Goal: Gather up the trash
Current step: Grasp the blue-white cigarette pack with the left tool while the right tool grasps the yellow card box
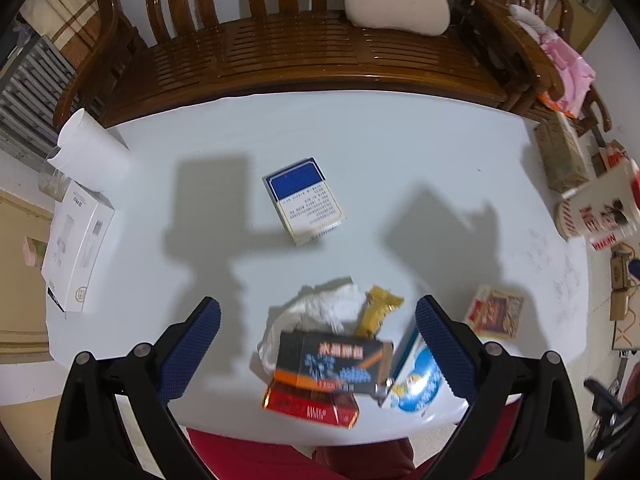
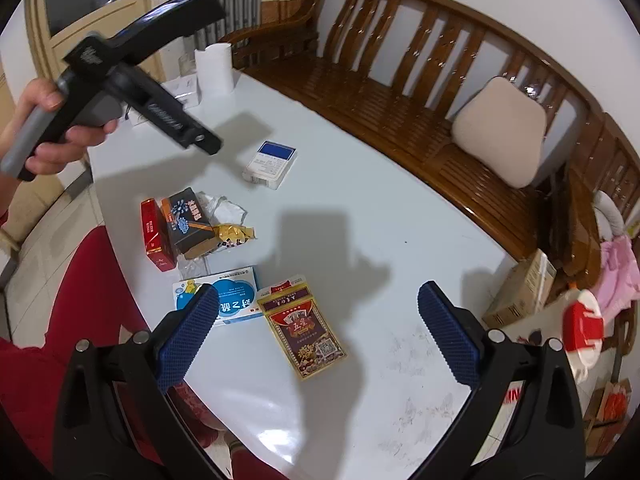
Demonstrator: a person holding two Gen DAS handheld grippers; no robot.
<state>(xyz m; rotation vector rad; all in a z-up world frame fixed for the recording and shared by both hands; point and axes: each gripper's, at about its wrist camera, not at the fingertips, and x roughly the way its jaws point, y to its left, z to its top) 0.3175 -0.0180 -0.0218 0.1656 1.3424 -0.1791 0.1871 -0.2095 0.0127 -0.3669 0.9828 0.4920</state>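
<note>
My left gripper (image 1: 318,344) is open above a pile at the table's near edge: a dark box (image 1: 334,364) lying on a red box (image 1: 310,406), a crumpled white tissue (image 1: 320,310) and a yellow wrapper (image 1: 378,308). A blue-and-white medicine box (image 1: 414,384) lies beside its right finger. A blue-and-white box (image 1: 304,200) lies mid-table. My right gripper (image 2: 318,334) is open over a gold-edged card pack (image 2: 304,326), with the medicine box (image 2: 230,298) by its left finger. The pile (image 2: 188,222) and the held left gripper body (image 2: 120,80) show farther left.
A white table (image 1: 360,140) stands before a wooden bench (image 1: 300,52) with a beige cushion (image 1: 396,0). A white roll (image 1: 92,152) and white carton (image 1: 78,248) sit at the left edge. A red-and-white bucket (image 1: 596,216) sits at the right edge.
</note>
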